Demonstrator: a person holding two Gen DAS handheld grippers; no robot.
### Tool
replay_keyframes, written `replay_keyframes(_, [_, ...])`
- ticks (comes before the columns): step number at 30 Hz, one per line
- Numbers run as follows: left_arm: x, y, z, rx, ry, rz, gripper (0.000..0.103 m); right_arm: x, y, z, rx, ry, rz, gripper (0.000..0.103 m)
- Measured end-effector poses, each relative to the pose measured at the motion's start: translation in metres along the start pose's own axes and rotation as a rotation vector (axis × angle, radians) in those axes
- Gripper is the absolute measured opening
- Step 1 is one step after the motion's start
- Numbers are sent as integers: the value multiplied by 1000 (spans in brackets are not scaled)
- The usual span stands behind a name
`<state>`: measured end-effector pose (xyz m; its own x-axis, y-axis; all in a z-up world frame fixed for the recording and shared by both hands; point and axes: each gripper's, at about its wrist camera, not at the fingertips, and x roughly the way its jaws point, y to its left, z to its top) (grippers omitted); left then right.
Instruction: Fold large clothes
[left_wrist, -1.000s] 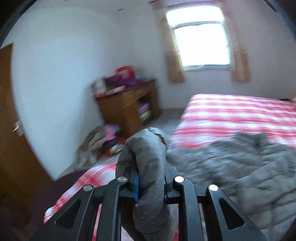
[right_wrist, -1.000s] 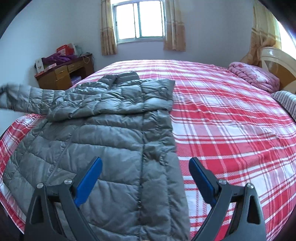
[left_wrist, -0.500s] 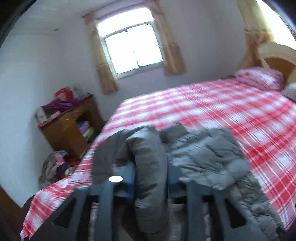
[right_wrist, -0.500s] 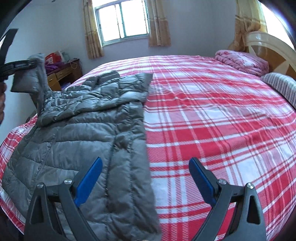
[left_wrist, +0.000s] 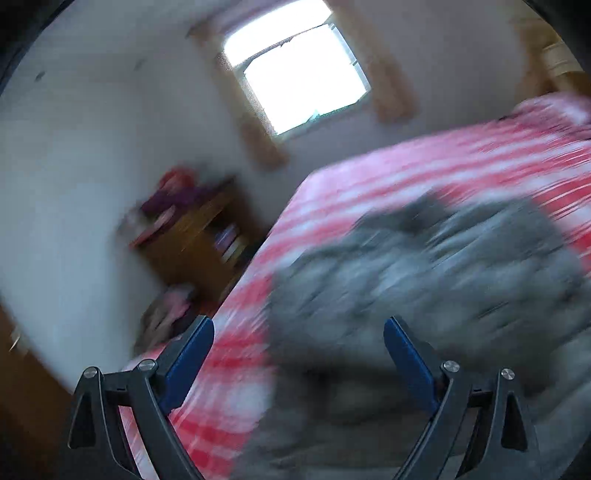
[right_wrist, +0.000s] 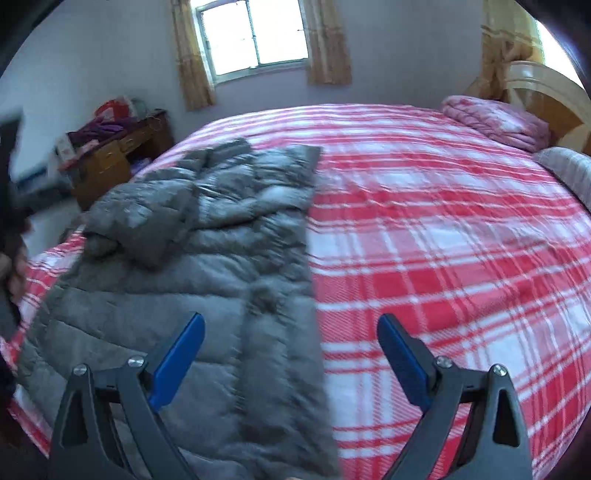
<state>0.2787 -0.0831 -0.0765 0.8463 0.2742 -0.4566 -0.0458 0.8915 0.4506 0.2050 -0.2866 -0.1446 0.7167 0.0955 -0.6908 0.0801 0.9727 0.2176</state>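
Observation:
A grey quilted down jacket (right_wrist: 207, 251) lies on the left part of the bed with the red and white plaid cover (right_wrist: 424, 229). One sleeve (right_wrist: 144, 221) lies folded across its chest. My right gripper (right_wrist: 290, 354) is open and empty, above the jacket's near right edge. My left gripper (left_wrist: 297, 354) is open and empty, above the jacket's (left_wrist: 424, 280) left side; this view is blurred by motion.
A wooden desk (right_wrist: 110, 162) piled with things stands left of the bed under a curtained window (right_wrist: 255, 33). A pile of clothes (left_wrist: 166, 314) lies on the floor beside it. A folded pink quilt (right_wrist: 495, 122) and a headboard (right_wrist: 546, 96) are at the bed's far right.
My left gripper has opened and let go of the grey sleeve, which now lies folded over the jacket's chest. The left gripper has swung back toward the bed's left edge.

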Motion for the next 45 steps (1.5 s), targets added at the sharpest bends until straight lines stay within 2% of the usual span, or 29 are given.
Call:
replay_keyframes(2, [37, 28, -24, -46, 111, 74, 94, 3, 9, 9, 7, 6, 43, 96])
replay_keyframes(5, [77, 58, -60, -91, 222, 165, 94, 14, 28, 26, 10, 15, 90, 96])
replay_keyframes(8, [104, 67, -90, -125, 306, 191, 94, 36, 47, 42, 36, 42, 135, 96])
replay_keyframes(11, [116, 70, -112, -171, 354, 189, 94, 65, 63, 55, 83, 79, 170, 96])
replay_keyframes(13, [115, 75, -117, -230, 340, 177, 94, 83, 74, 60, 97, 93, 165, 96])
replay_keyframes(16, [114, 78, -121, -253, 329, 169, 94, 110, 88, 64, 105, 129, 172, 93])
replay_keyframes(17, [113, 81, -121, -263, 327, 163, 95, 118, 92, 65, 104, 135, 170, 89])
replay_keyframes(19, [112, 85, -123, -292, 323, 146, 95, 133, 97, 65, 92, 156, 176, 55])
replay_keyframes(20, [113, 84, -124, -300, 323, 141, 96, 138, 99, 65, 88, 166, 177, 50])
replay_keyframes(22, [112, 85, -127, -311, 321, 131, 96, 140, 101, 65, 78, 162, 185, 24])
replay_keyframes(25, [111, 84, -127, -311, 318, 133, 96, 128, 105, 66, 23, 119, 155, 16])
replay_keyframes(30, [112, 83, -127, -303, 317, 142, 96, 105, 89, 70, 32, 51, 105, 15])
replay_keyframes(33, [111, 82, -127, -300, 320, 144, 96, 104, 76, 67, 39, 53, 60, 16])
replay_keyframes(35, [111, 82, -126, -295, 327, 143, 96, 111, 66, 64, 54, 60, 23, 21])
replay_keyframes(36, [111, 82, -125, -292, 337, 136, 96, 114, 62, 64, 64, 59, 5, 34])
replay_keyframes(37, [110, 84, -123, -285, 356, 114, 96, 116, 58, 63, 75, 65, -4, 62])
replay_keyframes(38, [109, 87, -121, -281, 376, 88, 96, 117, 54, 63, 88, 76, -5, 74])
replay_keyframes(39, [103, 92, -115, -278, 385, 63, 96, 113, 51, 62, 103, 64, 1, 77])
replay_keyframes(41, [90, 100, -99, -274, 348, 31, 96, 97, 50, 65, 84, 14, -85, 73])
replay_keyframes(42, [83, 102, -87, -267, 320, 21, 96, 87, 49, 67, 80, -23, -123, 67])
replay_keyframes(45, [73, 102, -42, -259, 250, -34, 96, 61, 46, 80, 110, -113, -140, 62])
